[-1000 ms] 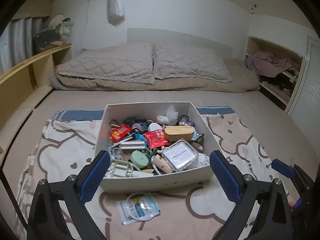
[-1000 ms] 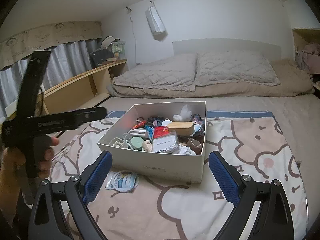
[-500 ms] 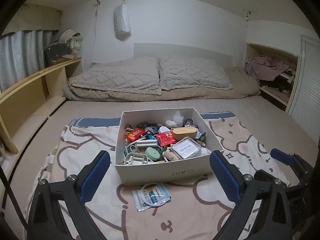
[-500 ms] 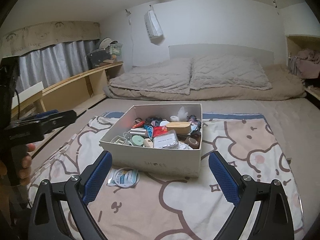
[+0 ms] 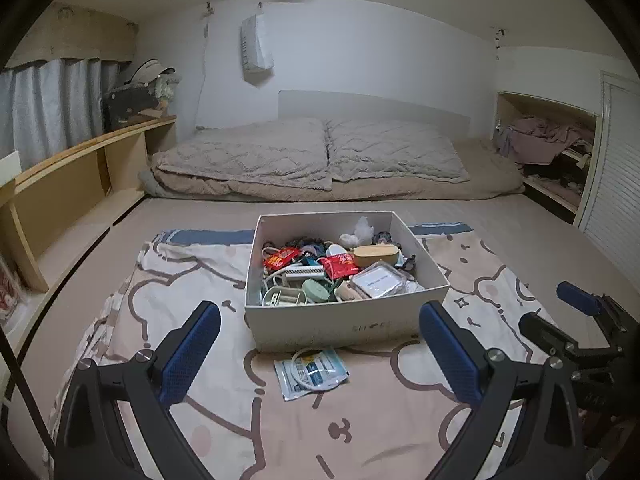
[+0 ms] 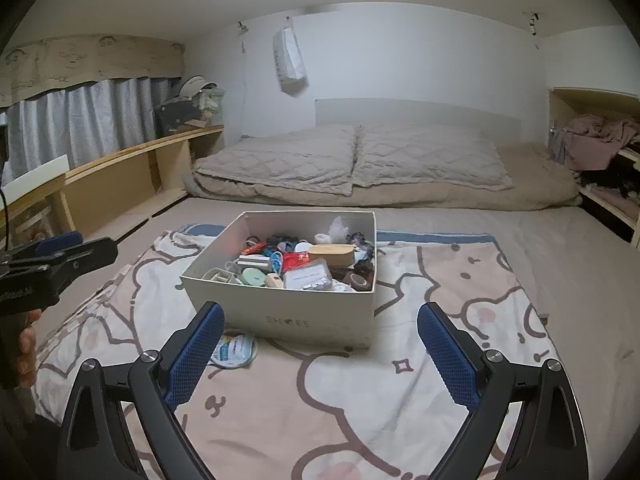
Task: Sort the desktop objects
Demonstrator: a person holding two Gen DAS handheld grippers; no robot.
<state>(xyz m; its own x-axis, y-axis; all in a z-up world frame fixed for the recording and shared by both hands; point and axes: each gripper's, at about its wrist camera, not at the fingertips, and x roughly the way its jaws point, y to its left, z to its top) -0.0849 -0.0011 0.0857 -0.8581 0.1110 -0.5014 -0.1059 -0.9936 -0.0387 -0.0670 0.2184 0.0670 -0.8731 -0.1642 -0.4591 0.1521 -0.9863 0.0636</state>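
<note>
Left wrist view: the left gripper (image 5: 320, 354) has its jaws spread wide with nothing between them, and the flat plastic packet (image 5: 311, 371) lies on the patterned blanket (image 5: 120, 320) straight ahead at twelve o'clock, just short of the box (image 5: 344, 326) of mixed small things. The packet's long axis runs roughly three to nine o'clock, tilted a little. From the right wrist view, the right gripper (image 6: 318, 350), also wide and empty, has the packet (image 6: 236, 350) at about eleven o'clock, partly hidden behind its left finger. The left looks better lined up for a pick.
</note>
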